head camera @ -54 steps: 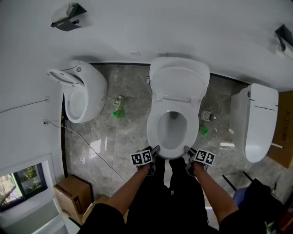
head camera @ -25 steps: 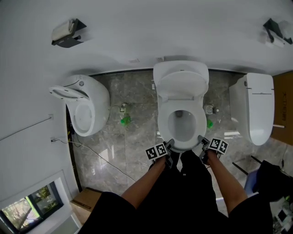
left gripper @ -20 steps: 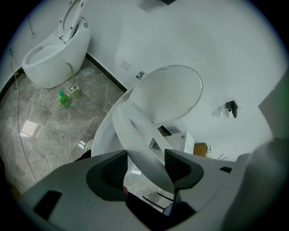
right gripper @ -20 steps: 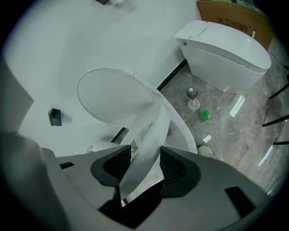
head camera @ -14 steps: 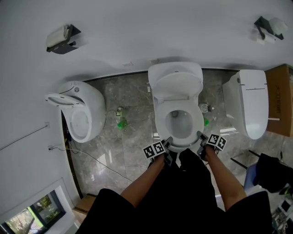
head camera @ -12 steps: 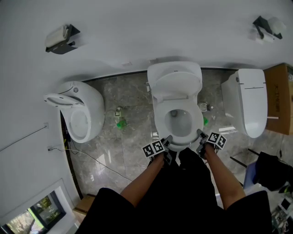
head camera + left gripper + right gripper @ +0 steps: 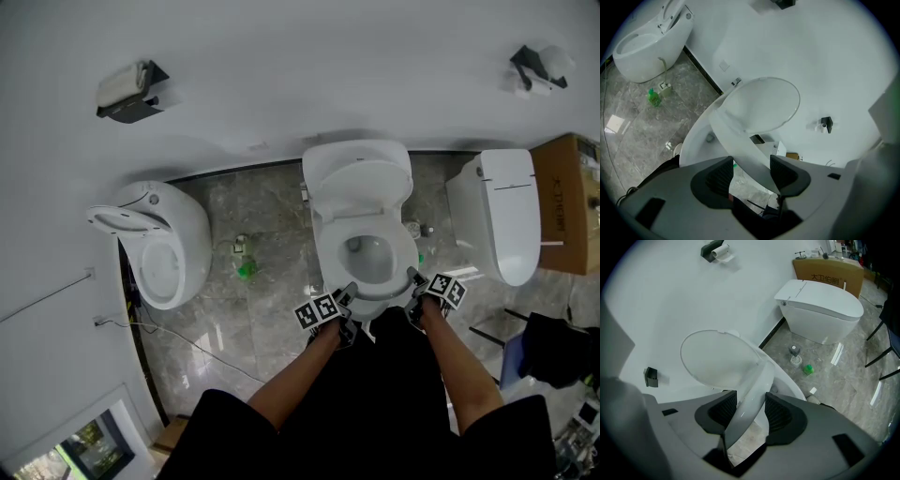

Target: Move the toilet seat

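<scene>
The white toilet [image 7: 364,281] stands in the middle with its lid [image 7: 361,183] leaning back against the wall. Its seat [image 7: 327,261] is tilted up at the front, off the bowl. My left gripper [image 7: 346,293] grips the seat's front left edge and my right gripper [image 7: 412,277] the front right. In the left gripper view the seat [image 7: 740,140] runs between the pads of the left gripper [image 7: 750,171]. In the right gripper view the seat [image 7: 757,383] sits between the pads of the right gripper [image 7: 750,411], whose jaws have just been closing on it.
Another toilet [image 7: 155,244] stands at the left and a closed one [image 7: 502,216] at the right, beside a cardboard box [image 7: 562,197]. Paper holders [image 7: 127,89] [image 7: 534,67] hang on the wall. A green bottle [image 7: 246,270] and a cable [image 7: 178,333] lie on the floor.
The head view has shifted. Both grippers stay at the seat's front edge and have risen a little with it.
</scene>
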Demonstrator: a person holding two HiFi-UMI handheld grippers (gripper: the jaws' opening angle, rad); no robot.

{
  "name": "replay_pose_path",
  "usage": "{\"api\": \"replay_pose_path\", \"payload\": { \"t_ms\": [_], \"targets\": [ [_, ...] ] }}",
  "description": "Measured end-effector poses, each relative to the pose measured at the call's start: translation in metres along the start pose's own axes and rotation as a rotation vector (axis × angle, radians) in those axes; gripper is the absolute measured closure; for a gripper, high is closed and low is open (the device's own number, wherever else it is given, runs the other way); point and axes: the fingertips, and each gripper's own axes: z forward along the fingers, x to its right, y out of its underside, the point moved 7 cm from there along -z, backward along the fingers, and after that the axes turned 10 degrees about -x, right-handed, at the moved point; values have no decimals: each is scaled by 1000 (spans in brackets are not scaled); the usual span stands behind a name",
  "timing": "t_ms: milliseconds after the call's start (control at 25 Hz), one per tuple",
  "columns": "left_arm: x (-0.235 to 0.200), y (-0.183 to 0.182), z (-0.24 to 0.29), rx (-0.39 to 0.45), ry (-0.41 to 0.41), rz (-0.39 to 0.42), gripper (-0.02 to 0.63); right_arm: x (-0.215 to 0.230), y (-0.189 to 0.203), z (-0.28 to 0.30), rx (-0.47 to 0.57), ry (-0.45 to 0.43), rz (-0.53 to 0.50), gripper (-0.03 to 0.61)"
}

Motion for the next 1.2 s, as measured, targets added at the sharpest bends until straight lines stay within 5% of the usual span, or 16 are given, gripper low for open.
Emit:
{"api": "replay_pose_path", "payload": {
  "t_ms": [1200],
  "targets": [
    [43, -42, -3, 139, 33, -60, 354, -37, -48, -10, -79, -167, -40, 360]
  ]
}}
